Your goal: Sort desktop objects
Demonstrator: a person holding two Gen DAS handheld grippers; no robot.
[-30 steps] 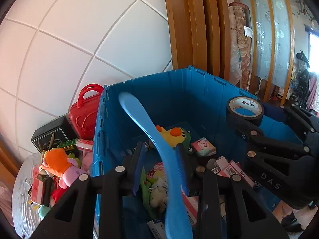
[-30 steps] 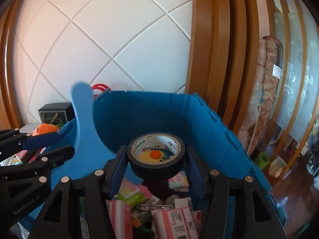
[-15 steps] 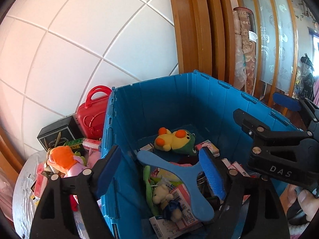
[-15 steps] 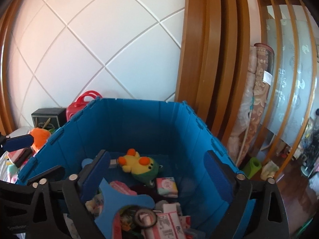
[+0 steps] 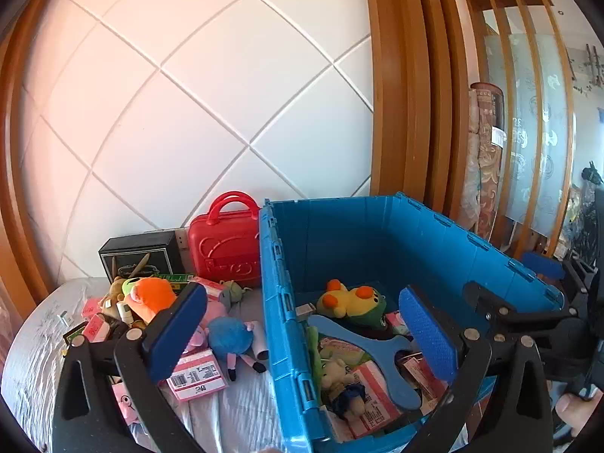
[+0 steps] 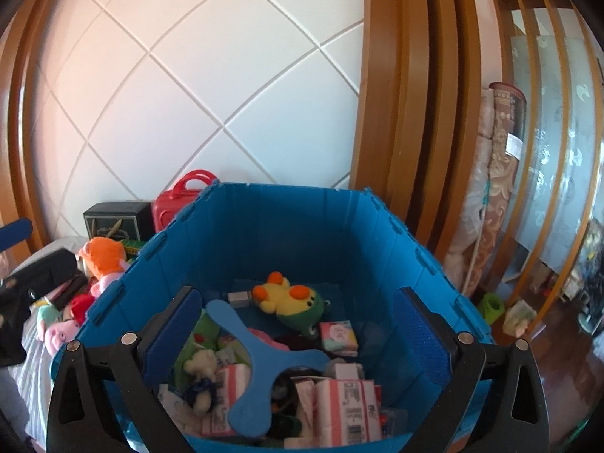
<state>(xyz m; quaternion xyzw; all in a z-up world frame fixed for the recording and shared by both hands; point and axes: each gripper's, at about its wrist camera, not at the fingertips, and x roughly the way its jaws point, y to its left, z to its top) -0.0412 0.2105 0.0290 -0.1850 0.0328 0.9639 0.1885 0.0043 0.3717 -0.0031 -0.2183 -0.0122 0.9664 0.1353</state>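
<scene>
Only the left wrist view shows the toys heaped on the table (image 5: 30, 358) beside the blue crate (image 5: 287, 339) — the blue boomerang (image 6: 260, 355) lies inside the crate, under the empty, spread right gripper (image 6: 298, 336), while the left gripper (image 5: 302, 336) — its jaws opening — straddles the crate's left wall.

The left gripper (image 5: 302, 334) is made of black plastic arms shaped like triangles with holes cut in them. Round silver screws sit at its joints. Its two fingers wear flat, bumpy blue pads (image 5: 428, 330). The right gripper (image 6: 298, 334) looks the same: black arms, silver screws, blue pads (image 6: 421, 336). A thumb (image 5: 575, 411) shows at one corner
</scene>
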